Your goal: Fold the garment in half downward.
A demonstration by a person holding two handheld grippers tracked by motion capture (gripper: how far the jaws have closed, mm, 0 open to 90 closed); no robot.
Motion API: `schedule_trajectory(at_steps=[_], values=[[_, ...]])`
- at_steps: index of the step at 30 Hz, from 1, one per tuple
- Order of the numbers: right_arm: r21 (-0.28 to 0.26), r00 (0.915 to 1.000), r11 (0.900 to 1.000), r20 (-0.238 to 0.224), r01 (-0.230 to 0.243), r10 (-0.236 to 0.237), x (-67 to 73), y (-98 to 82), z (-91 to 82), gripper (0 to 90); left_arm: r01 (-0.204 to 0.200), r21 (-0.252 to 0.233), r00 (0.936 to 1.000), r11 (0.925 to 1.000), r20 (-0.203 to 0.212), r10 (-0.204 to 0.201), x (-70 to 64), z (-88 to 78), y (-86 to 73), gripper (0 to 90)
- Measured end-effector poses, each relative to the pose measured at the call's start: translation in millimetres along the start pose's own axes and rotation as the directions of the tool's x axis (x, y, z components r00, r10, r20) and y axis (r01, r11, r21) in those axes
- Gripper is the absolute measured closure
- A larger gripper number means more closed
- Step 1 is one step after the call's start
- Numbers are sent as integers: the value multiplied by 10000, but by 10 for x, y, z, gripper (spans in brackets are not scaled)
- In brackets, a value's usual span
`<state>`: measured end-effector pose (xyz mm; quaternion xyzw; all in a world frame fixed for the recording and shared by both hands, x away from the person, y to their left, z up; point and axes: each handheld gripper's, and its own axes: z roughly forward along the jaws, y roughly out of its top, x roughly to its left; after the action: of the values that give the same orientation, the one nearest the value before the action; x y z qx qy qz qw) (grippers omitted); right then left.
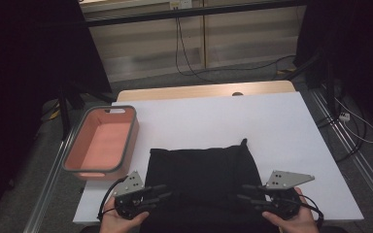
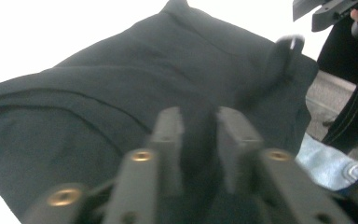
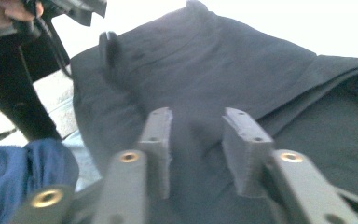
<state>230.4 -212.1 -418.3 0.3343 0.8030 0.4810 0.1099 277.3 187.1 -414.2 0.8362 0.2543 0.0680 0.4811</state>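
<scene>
Item: black garment (image 1: 201, 172), folded into a rough rectangle, laid flat on the white tabletop (image 1: 272, 126) at its near edge, between the two hands. One small tab or corner is seen projecting at the far right corner of the fold. Several layers are visible along the edges in both gripper views.

Left gripper (image 1: 161, 191): held at the near left corner of the garment, pointed inward. Its jaws are seen partly spread in the left gripper view, with cloth lying beneath and between them; no pinch is shown.

Right gripper (image 1: 245, 193): held at the near right corner, mirrored to the left. Its jaws are likewise partly spread over the cloth, nothing being pressed between the pads (image 3: 242, 149).

Adjacent: pink bin (image 1: 77, 145) with grey rim, set just left of the garment, apart from it; its interior is seen bare.

Status: folding is judged to be well along, the garment being already compact and released from both grips. A further fold may yet be wanted, and transfer into the bin is judged not yet done
</scene>
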Motion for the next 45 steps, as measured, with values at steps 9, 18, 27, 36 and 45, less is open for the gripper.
schedule_trajectory(at_steps=[9,18,27,36,45], values=[[128,9972,9997,732,-183,174,-195,62,68,413,49,70,9947,10000,-1032,-41,205,140,58,288],[72,9920,9998,1255,-177,166,-555,249,70,418,-164,-70,9853,9998,-1699,150,426,344,221,175],[40,9797,9987,1943,-503,486,-971,404,157,447,20,-76,9810,10000,-1938,-34,630,614,380,140],[228,9614,9975,2692,-665,579,-1310,629,335,545,89,96,9729,9999,-2311,-64,799,861,443,151],[886,9511,9855,2870,-1446,1138,-1593,603,823,657,64,672,9729,9977,-2310,93,731,936,378,149]])
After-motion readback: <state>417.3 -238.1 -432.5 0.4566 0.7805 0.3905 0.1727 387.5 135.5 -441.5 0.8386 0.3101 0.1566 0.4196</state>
